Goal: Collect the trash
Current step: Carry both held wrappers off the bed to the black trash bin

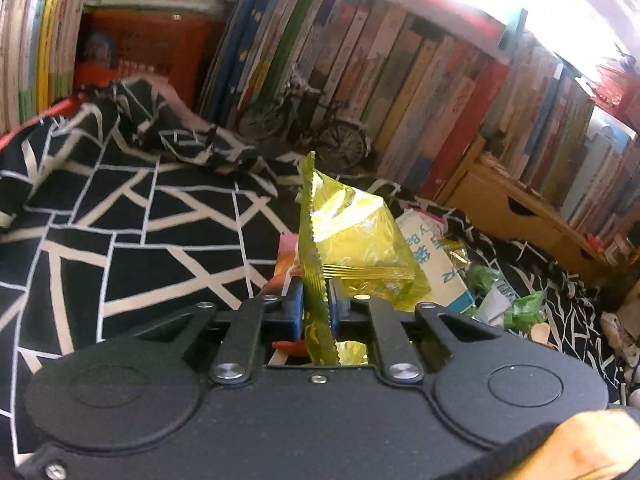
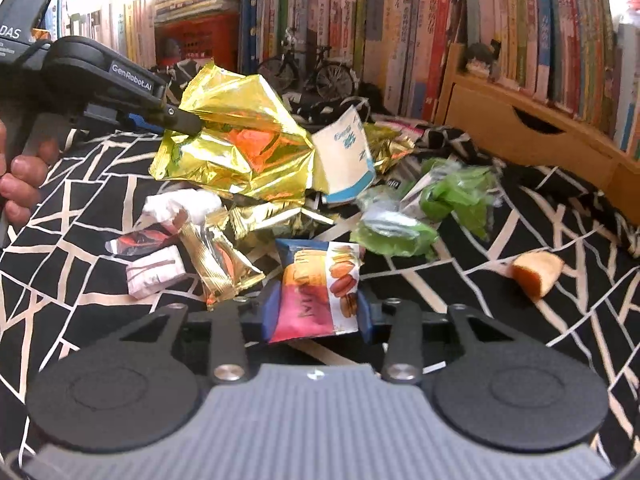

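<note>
Books packed spine-out line the back of the room, with a small model bicycle (image 2: 308,68) parked at their foot and a wooden drawer unit (image 2: 532,136) to the right; in front of them a black cloth with white lines (image 1: 120,240) is spread as the working surface. Nothing like a bin or bag for the rubbish shows in either view, and the drawer unit stands shut. The trash lies in a loose heap on the cloth: gold foil wrappers (image 2: 224,256), crumpled green plastic (image 2: 452,196), a white and blue carton (image 2: 348,156), a small pink-striped packet (image 2: 154,270) and a wedge of bread (image 2: 536,272) lying apart to the right. The left gripper (image 1: 316,300) has its jaws pinched nearly together on the serrated edge of a yellow-gold foil bag (image 1: 360,236), which stands up from the fingers above the pile. Only the right wrist view shows that bag from the side, big, crinkled, with an orange patch, lifted clear of the heap, along with the fingers of the person's hand (image 2: 20,176) on the handle. The right gripper (image 2: 316,312) has its jaws at a middling width around a macaron snack packet (image 2: 316,288), pink, orange and blue, its blue pads against the packet's two sides; the packet sits low over the cloth at the near edge of the heap.
</note>
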`<control>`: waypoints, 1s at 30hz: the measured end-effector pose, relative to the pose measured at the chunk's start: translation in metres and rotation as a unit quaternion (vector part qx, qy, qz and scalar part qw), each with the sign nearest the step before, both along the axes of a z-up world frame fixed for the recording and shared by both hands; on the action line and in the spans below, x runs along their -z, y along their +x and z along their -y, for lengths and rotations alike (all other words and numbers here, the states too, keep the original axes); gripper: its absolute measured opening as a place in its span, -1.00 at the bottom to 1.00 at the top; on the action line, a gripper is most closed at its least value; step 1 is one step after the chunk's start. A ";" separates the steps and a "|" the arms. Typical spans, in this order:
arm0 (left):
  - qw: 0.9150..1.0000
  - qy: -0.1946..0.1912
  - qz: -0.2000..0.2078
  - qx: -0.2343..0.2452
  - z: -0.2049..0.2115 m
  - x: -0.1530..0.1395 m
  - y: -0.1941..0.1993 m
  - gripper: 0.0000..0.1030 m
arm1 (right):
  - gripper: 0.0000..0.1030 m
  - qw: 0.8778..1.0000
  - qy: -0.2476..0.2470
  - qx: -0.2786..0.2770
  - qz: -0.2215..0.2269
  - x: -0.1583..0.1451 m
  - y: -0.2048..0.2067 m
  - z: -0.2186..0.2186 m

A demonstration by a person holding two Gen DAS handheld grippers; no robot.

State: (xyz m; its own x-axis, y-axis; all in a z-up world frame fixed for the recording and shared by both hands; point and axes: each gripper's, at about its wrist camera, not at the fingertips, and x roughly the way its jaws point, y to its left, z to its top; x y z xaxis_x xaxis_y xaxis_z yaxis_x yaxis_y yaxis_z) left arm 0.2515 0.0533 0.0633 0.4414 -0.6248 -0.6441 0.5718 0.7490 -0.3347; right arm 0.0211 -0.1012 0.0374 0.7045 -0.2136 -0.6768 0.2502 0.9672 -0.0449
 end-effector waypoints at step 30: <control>0.980 -0.017 0.105 -0.168 -0.115 -0.097 -0.153 -0.80 | -0.16 0.997 0.030 -0.073 -0.027 -0.066 -0.058 -0.020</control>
